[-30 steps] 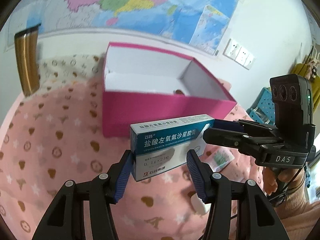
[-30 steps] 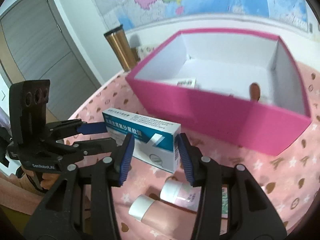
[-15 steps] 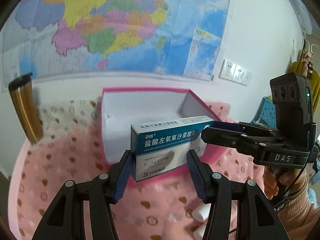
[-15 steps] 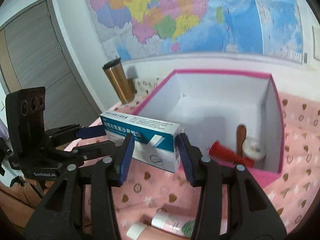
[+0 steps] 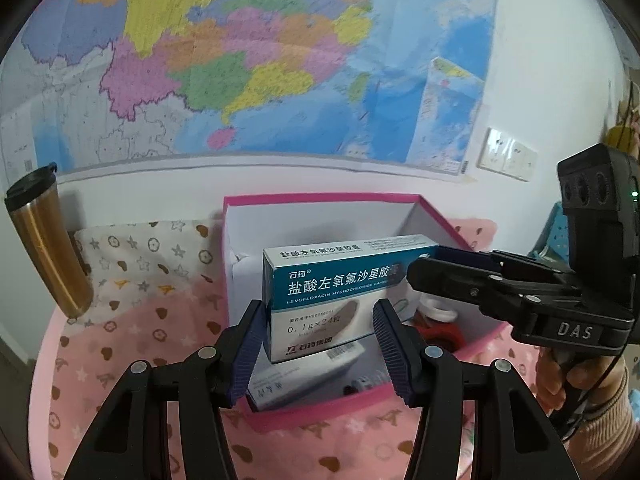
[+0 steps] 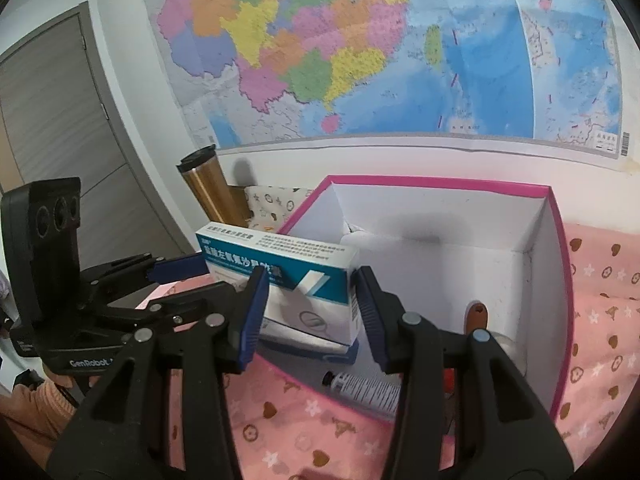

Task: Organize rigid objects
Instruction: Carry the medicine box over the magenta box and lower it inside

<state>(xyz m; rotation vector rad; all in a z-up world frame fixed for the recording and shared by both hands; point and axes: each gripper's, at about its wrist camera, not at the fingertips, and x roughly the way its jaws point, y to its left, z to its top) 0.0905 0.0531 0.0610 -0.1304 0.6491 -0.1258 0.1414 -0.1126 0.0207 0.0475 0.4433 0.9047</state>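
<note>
A teal and white medicine box (image 5: 332,292) hangs in the air over the near part of the open pink box (image 5: 320,200). My left gripper (image 5: 320,344) is shut on one end of it and my right gripper (image 6: 310,312) is shut on the other end (image 6: 304,284). The pink box's white inside (image 6: 440,264) holds another flat medicine carton (image 5: 304,376), a small vial (image 6: 360,388), a red object and a white roll.
A gold tumbler with a black lid (image 5: 44,240) stands at the back left on the pink patterned cloth (image 5: 120,344). A wall map (image 5: 240,60) and wall sockets (image 5: 508,156) are behind. A grey door (image 6: 52,152) is at the left.
Both grippers have lifted the medicine box and carried it forward from in front of the pink box to above its inside. The tubes on the cloth have left the view.
</note>
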